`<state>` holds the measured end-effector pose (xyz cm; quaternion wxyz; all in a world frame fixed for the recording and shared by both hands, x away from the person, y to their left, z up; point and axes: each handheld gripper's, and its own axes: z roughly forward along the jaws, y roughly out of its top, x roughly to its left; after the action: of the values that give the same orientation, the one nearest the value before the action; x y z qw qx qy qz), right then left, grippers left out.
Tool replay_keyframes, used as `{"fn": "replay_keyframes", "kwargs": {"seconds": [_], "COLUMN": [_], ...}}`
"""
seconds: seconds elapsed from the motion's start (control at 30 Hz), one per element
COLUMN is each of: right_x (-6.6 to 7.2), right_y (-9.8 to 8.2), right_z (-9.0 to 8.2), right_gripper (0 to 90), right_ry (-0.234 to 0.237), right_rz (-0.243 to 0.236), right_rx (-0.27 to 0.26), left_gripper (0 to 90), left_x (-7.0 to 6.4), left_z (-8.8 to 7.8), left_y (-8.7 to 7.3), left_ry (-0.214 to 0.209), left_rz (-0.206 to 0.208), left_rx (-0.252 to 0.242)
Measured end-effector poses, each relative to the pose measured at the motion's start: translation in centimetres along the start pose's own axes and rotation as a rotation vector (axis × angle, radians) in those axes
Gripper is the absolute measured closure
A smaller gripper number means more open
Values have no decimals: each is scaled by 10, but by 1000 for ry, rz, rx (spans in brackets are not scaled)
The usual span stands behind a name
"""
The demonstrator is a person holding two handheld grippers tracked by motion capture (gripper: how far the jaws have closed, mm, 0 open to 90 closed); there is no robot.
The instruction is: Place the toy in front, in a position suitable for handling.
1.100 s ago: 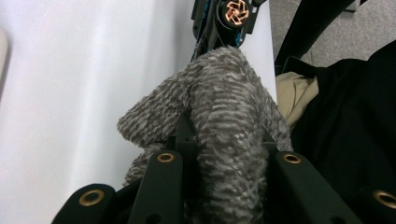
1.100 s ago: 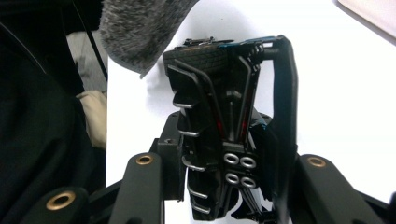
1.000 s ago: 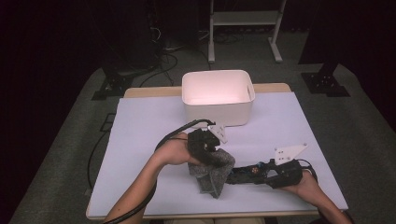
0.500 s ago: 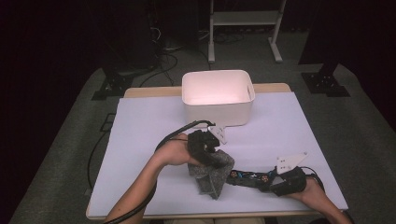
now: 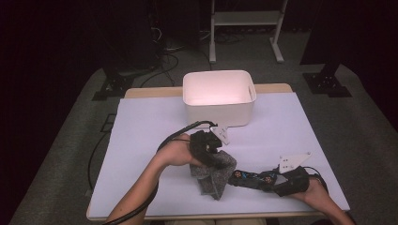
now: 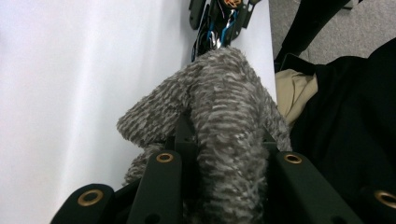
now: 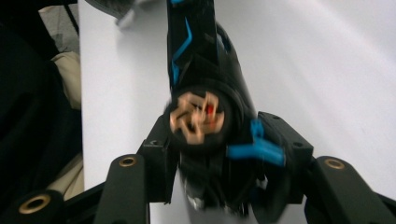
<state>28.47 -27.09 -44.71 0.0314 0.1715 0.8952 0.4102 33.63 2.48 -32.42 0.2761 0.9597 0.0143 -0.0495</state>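
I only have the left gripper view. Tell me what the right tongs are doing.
Observer: The right tongs have just been opening, with the black wired device between them; whether they press on it I cannot tell.
Operator: Now name a place to drop things.
Observer: A white bin stands near the far edge of the table, beyond the left hand.

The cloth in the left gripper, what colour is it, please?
Mottled grey cloth, fuzzy; clearest in the left gripper view.

Left gripper (image 5: 209, 152) clamped shut; right gripper (image 5: 244, 177) jaws opening.
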Motion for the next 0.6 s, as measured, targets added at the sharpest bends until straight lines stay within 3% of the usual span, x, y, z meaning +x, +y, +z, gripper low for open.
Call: {"fn": "replay_keyframes", "kwargs": {"seconds": [0.13,0.27,0.43,0.6], "right_x": [3,4,4,4], "right_y": [13,24,28,38], "right_z": [8,16,16,27], "right_gripper": [487,550,556,556], "right_ry": [12,12,4,31], "right_rz": [-55,-101,-112,-110], "right_rx": [17,55,80,67], "left_gripper": [719,719,719,719], "left_x": [-1,-1,0,0], "left_z": [2,0,-6,-15], "left_y": [2,-2,-11,-22], "left_ry": [-3,-2,5,19], "left_rz": [5,3,-18,-38], "left_rx": [-4,-5,-20,-27]}}
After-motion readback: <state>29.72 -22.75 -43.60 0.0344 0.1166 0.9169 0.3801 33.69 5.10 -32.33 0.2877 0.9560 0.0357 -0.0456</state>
